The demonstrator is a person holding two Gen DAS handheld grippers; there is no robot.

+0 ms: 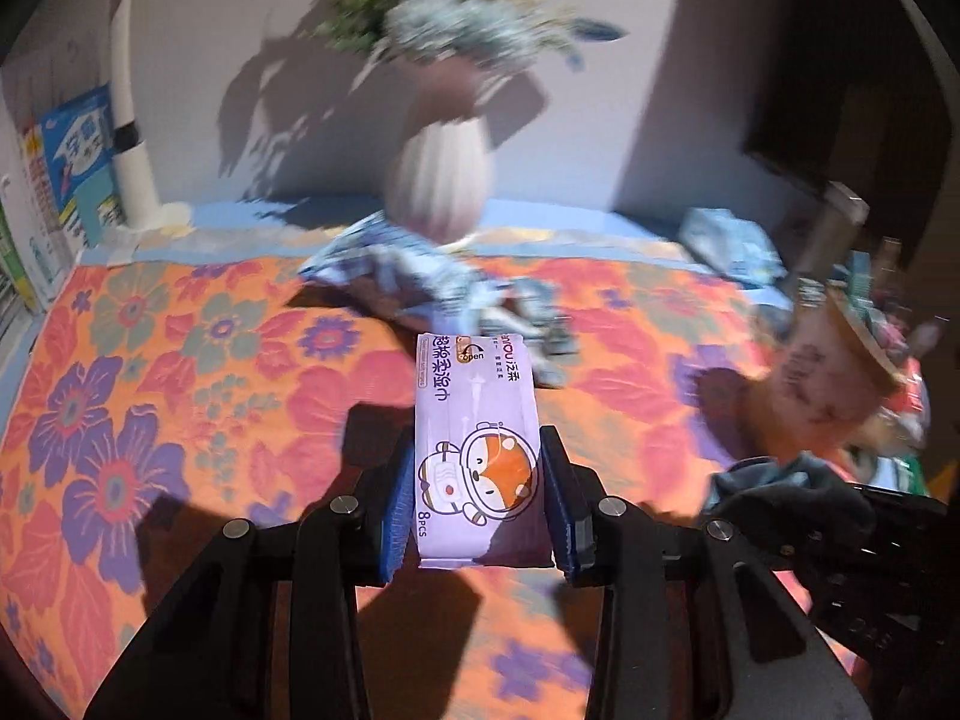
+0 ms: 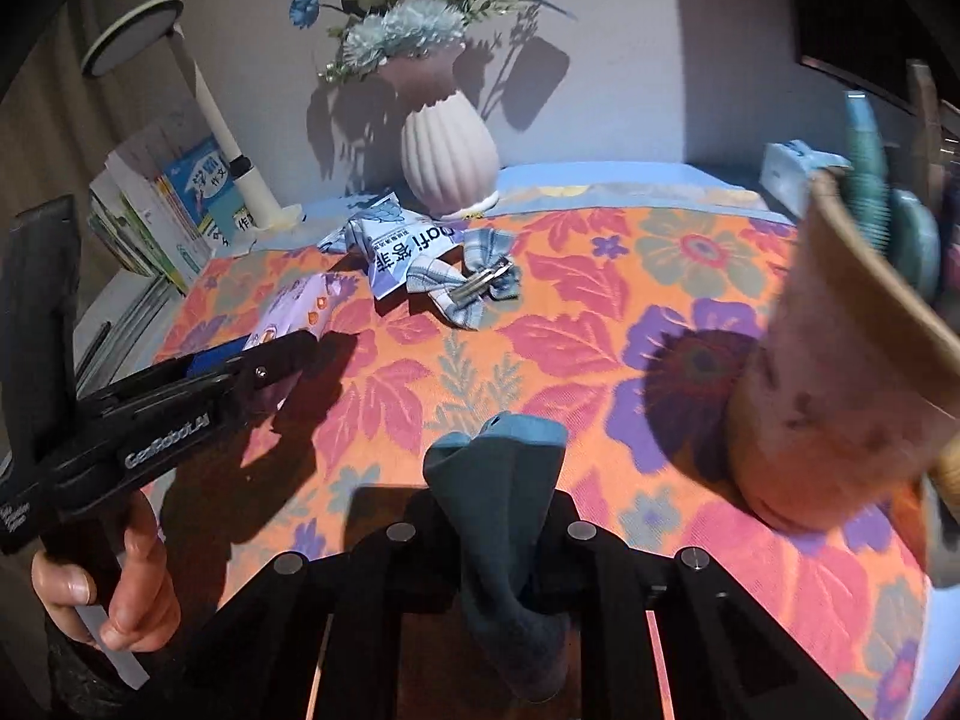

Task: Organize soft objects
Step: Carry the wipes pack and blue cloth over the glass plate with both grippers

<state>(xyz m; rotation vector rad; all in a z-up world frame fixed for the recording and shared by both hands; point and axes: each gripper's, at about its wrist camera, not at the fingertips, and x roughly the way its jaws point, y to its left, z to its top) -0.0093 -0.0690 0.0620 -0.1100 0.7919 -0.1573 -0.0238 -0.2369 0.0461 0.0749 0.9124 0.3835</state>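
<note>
A purple wet-wipes pack (image 1: 474, 414) with a cartoon fox sits lengthwise between the blue pads of my left gripper (image 1: 480, 480), which is shut on it above the floral tablecloth (image 1: 180, 360). The right wrist view shows the same pack (image 2: 300, 300) sticking out of the left gripper (image 2: 282, 354) at the left. My right gripper (image 2: 495, 516) is shut on a dark teal sock-like cloth (image 2: 498, 456), bunched up between its fingers. That cloth (image 1: 774, 474) also shows at the lower right of the left wrist view. A plaid bow hair clip (image 2: 474, 282) and a blue-white packet (image 2: 390, 246) lie further back.
A brown fabric basket (image 2: 840, 390) holding teal items stands at the right, close to the right gripper. A ribbed pink vase (image 2: 447, 162) with flowers is at the back. Books (image 2: 174, 210) and a white lamp (image 2: 228, 144) line the back left. A tissue pack (image 2: 792, 174) lies back right.
</note>
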